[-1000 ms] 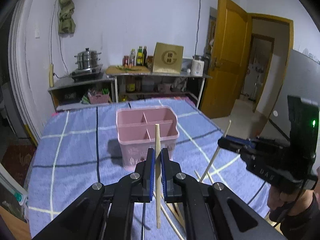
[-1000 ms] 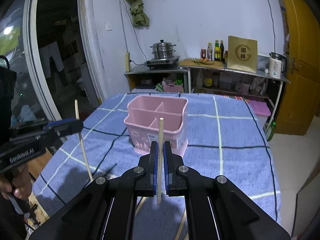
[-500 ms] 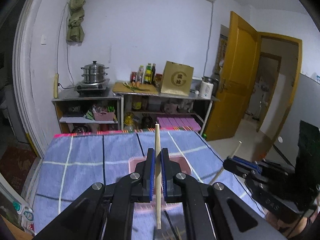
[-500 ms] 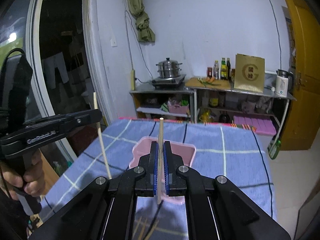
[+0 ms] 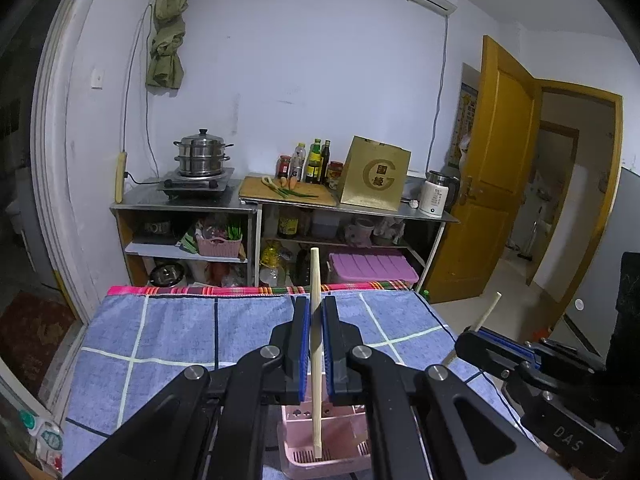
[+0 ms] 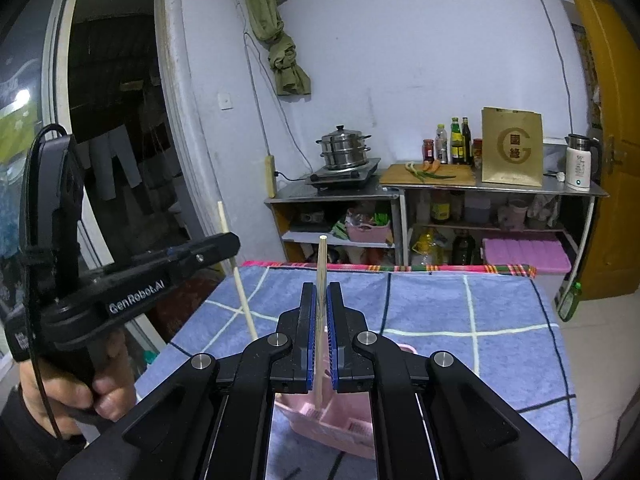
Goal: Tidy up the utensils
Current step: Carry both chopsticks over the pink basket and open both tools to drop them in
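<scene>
Left wrist view: my left gripper clamps a pale wooden chopstick upright over the pink plastic divided utensil caddy. My right gripper pinches another wooden chopstick above the caddy, which stands on the blue checked tablecloth.

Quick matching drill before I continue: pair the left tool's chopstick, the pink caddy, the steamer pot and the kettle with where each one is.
Things:
1. left tool chopstick
2. pink caddy
3. steamer pot
4. kettle

Places:
A. on the stove, left end of the counter
B. on the blue cloth, below both tools
C. right end of the counter
D. clamped upright, tip over the caddy

Pairs: 1-D, 2-B, 3-A, 4-C
</scene>
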`<state>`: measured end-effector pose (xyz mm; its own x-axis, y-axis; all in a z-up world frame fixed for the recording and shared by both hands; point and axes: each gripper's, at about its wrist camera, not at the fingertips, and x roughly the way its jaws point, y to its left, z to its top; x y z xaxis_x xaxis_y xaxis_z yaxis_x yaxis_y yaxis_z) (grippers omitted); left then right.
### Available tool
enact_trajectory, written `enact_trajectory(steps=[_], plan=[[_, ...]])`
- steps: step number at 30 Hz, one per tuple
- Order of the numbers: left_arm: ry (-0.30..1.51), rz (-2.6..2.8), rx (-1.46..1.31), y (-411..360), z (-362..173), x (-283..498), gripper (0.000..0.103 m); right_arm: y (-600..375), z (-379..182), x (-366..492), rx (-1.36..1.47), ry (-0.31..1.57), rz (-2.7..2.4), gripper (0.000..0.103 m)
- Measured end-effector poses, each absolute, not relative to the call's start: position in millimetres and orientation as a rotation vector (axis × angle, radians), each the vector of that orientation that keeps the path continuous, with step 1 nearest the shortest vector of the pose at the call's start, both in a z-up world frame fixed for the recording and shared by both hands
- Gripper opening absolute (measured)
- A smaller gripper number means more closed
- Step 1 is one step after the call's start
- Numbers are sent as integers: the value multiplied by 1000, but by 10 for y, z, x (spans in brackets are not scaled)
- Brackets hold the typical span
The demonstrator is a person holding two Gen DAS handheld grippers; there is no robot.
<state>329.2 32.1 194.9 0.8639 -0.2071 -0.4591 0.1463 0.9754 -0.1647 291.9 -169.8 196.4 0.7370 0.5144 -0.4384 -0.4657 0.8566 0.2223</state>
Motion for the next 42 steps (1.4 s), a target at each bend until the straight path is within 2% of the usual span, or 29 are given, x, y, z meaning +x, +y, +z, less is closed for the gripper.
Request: enact_trajectory(steps=[13,20,22,24,42], plan=[[573,-191,-133,345,1369,3347,6,-1582,1421,3107,106,639,554,5],[593,-177,-136,381,1253,3261,6,-1595,1332,3066,94,684,556,6],[591,-181,-145,399,1270,3217,7,-1630,1362,2993,91,669,553,9],[582,-182,-146,416,1292,3132,10,-1673,1388,2921,97,657,558,15],[549,-248,-128,321,1131,1724,14,-2211,1387,1882,83,580,558,15]])
